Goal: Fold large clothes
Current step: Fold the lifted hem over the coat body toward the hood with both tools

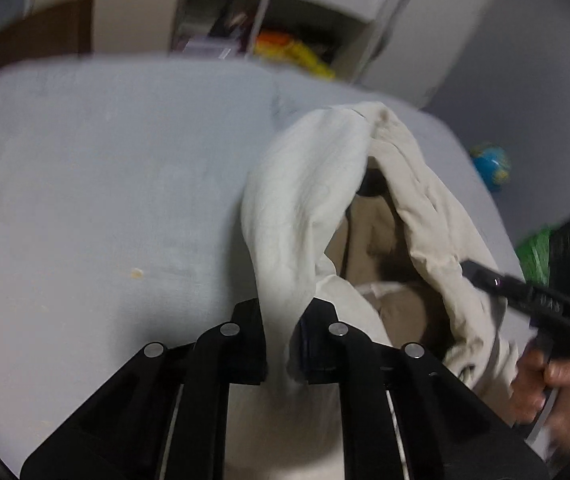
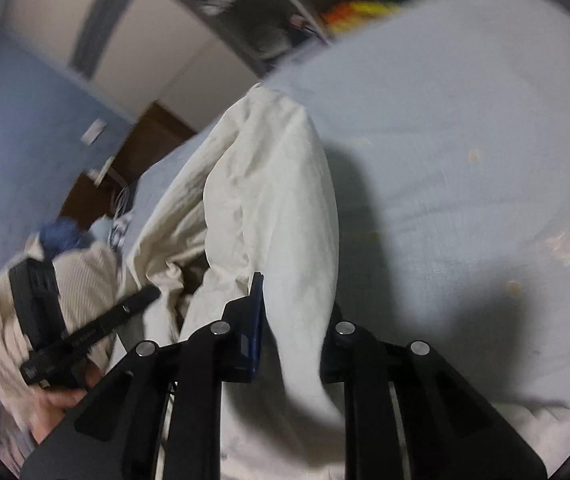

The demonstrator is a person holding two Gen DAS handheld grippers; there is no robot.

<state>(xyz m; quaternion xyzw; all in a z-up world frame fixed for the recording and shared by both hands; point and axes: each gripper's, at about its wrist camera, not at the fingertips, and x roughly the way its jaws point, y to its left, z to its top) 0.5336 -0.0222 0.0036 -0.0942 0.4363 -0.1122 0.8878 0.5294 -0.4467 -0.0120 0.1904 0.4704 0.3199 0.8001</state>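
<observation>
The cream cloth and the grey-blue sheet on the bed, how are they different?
The cream cloth garment is bunched and lifted into a hanging fold; the grey-blue bed sheet lies spread flat. The garment is creased all over; the sheet looks mostly smooth, with a few small tan specks. The garment is pinched by the left gripper and the right gripper; the sheet is not gripped. Both are soft fabric in plain, pale colours.

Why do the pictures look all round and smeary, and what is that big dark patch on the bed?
Left wrist view: the fisheye lens bends the bed into a curve, and the shelves and hand are smeared. Right wrist view: the dark patch is a shadow, apparently from the cream garment and the tongs; the edges blur too.
</observation>
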